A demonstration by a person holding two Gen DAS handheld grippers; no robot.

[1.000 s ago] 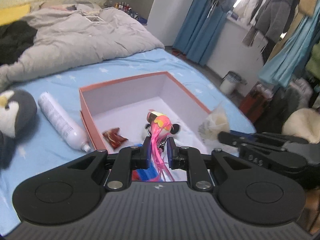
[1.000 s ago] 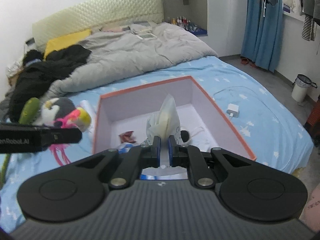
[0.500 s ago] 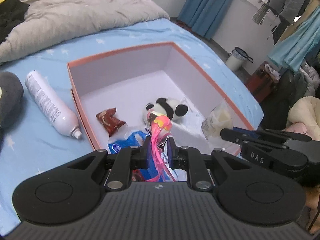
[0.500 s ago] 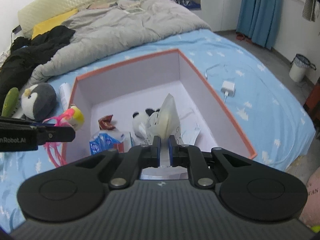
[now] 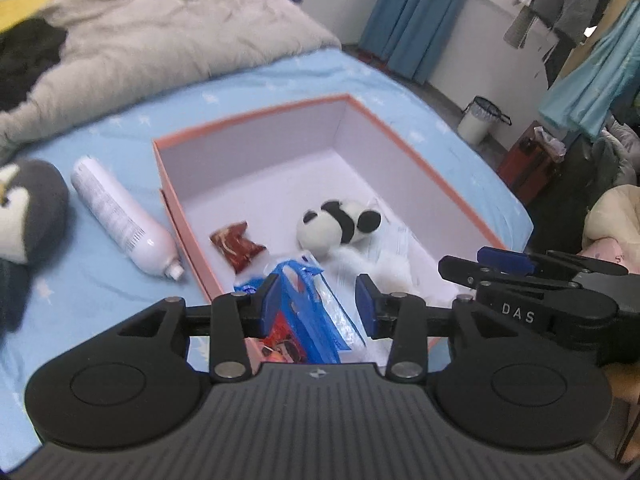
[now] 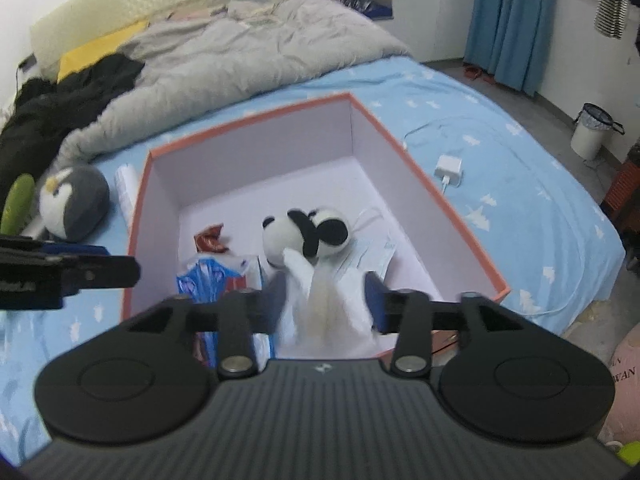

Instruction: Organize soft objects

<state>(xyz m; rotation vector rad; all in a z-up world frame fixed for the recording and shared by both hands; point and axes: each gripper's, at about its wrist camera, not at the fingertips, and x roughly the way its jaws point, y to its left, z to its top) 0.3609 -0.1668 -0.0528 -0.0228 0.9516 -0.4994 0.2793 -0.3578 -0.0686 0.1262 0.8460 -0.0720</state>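
left fingers (image 5: pixel 318 300): spread, empty;
right fingers (image 6: pixel 326 300): spread, white bag (image 6: pixel 320 292) loose between;
bag: light, floppy; pinch top edge;
box (image 6: pixel 420 172): below

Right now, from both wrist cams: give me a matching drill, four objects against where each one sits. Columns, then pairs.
Objects:
1. black-and-white panda plush
2. grey-and-white penguin plush
3. white phone charger block
4. white cylindrical spray bottle

Places:
A. on the blue sheet, right of the orange-rimmed cardboard box
B. inside the box
C. lying along the box's left wall, outside
D. on the sheet farther left, past the bottle

Pairs: 1-B, 2-D, 3-A, 4-C
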